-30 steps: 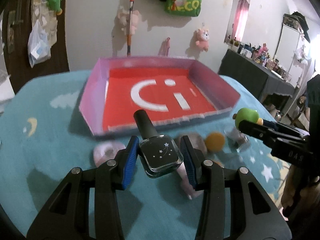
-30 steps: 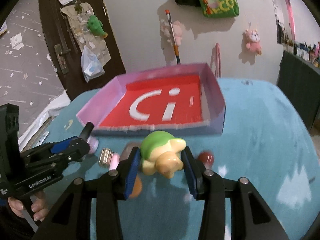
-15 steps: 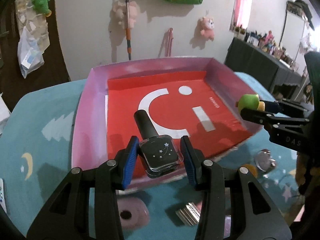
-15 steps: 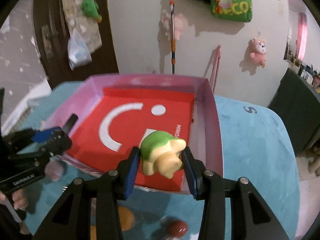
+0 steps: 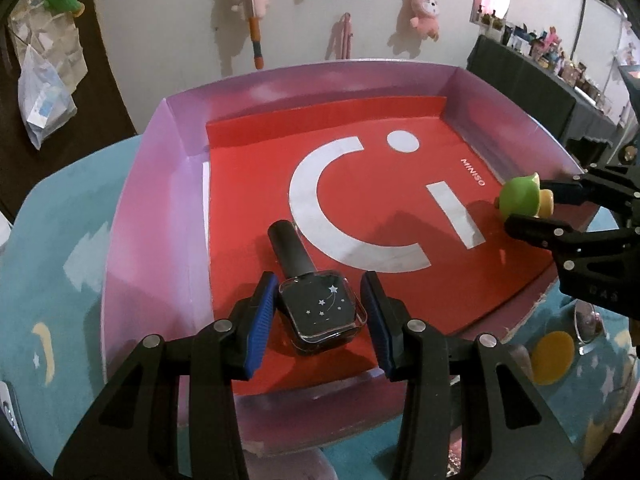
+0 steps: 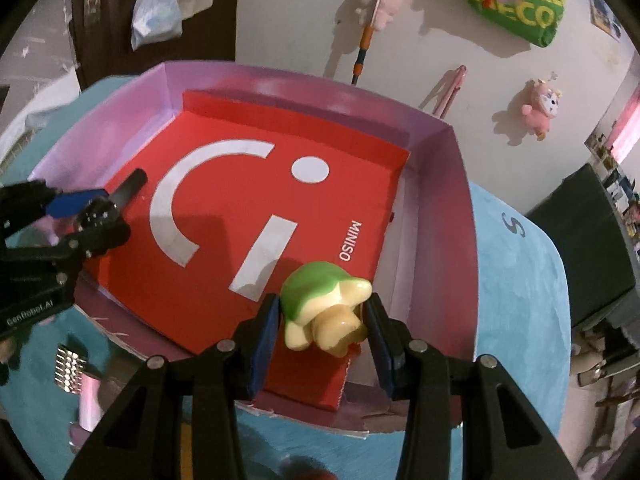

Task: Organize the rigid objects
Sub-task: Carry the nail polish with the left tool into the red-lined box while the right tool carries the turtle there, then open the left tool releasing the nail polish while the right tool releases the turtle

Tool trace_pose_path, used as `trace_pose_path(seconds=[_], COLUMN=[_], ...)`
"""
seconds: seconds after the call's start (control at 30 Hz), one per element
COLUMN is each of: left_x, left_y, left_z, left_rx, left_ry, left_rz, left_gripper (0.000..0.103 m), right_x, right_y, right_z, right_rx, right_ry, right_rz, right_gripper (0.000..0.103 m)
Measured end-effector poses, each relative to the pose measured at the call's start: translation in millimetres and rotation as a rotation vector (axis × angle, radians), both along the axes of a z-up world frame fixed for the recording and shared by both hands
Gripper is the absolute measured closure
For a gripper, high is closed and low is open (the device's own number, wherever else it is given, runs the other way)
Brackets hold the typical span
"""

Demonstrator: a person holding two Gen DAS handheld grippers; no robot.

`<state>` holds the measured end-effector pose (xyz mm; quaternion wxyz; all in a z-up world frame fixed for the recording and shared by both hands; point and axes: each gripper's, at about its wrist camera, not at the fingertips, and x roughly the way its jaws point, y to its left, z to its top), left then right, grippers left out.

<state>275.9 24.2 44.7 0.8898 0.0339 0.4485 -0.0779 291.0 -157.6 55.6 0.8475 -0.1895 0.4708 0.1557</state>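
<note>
A dark square nail polish bottle [image 5: 322, 312] with white stars and a black cap sits between the blue pads of my left gripper [image 5: 320, 312], which is shut on it. It hangs over the near left part of the pink-walled box [image 5: 132, 216] with a red floor. My right gripper [image 6: 323, 322] is shut on a green and cream turtle toy [image 6: 320, 304], held over the box's near right corner [image 6: 468, 280]. In the left wrist view the turtle toy [image 5: 520, 200] and right gripper show at the right edge. The left gripper [image 6: 86, 216] with the bottle shows at the left of the right wrist view.
The box rests on a teal blanket [image 5: 60, 280] with moon and star prints. Small loose items lie in front of the box: an orange disc [image 5: 554, 356], a clear round piece [image 5: 586, 320], a silver studded piece [image 6: 70, 368] and a pink roll [image 6: 90, 400]. A dark cabinet [image 6: 592, 240] stands to the right.
Both grippers have moved forward from above the loose items on the blanket to above the box floor, each still carrying its object. The right gripper has also rolled.
</note>
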Motion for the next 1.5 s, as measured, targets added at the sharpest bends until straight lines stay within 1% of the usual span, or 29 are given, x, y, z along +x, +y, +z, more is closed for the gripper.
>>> trace_pose_path(seconds=[0.07, 0.27, 0.47, 0.57, 0.83, 0.9, 0.97, 1.1, 1.17, 1.27, 1.5], left_x=[2.4, 6.9, 9.2, 9.3, 10.0, 9.0, 7.4, 3.6, 1.7, -1.0, -9.3], left_y=[0.0, 0.0, -0.9, -1.1, 0.7, 0.6, -0.4, -2.0, -2.3, -2.5, -1.0], left_z=[-2.4, -5.5, -8.0, -8.8, -8.9, -8.5, -7.9, -6.3, -4.8, -1.6, 11.5], left_rx=[0.0, -0.006, 0.01, 0.016, 0.012, 0.012, 0.015, 0.032, 0.036, 0.035, 0.015], left_ry=[0.013, 0.029, 0.038, 0.029, 0.03, 0.028, 0.024, 0.01, 0.005, -0.001, -0.031], left_rz=[-0.003, -0.005, -0.006, -0.008, -0.008, -0.01, -0.012, -0.013, -0.011, -0.009, -0.003], left_gripper=[0.062, 0.062, 0.061, 0.061, 0.061, 0.06, 0.054, 0.053, 0.053, 0.053, 0.053], right_x=[0.4, 1.6, 2.3, 2.1, 1.7, 1.7, 1.8, 1.3, 0.8, 0.5, -3.5], right_y=[2.7, 6.6, 6.9, 7.9, 9.4, 9.5, 9.4, 10.2, 10.3, 9.4, 5.7], right_z=[-2.1, -6.2, -5.5, -5.4, -5.2, -5.2, -5.1, -5.1, -4.8, -4.4, 4.9], right_rx=[-0.036, -0.082, -0.083, -0.084, -0.087, -0.088, -0.088, -0.089, -0.092, -0.098, -0.083], right_ry=[-0.001, -0.005, 0.001, 0.002, 0.006, 0.006, 0.007, 0.009, 0.007, 0.004, -0.013], right_rz=[0.004, 0.022, 0.029, 0.03, 0.034, 0.034, 0.035, 0.038, 0.038, 0.034, 0.023], right_gripper=[0.057, 0.057, 0.057, 0.057, 0.057, 0.057, 0.057, 0.057, 0.056, 0.048, 0.048])
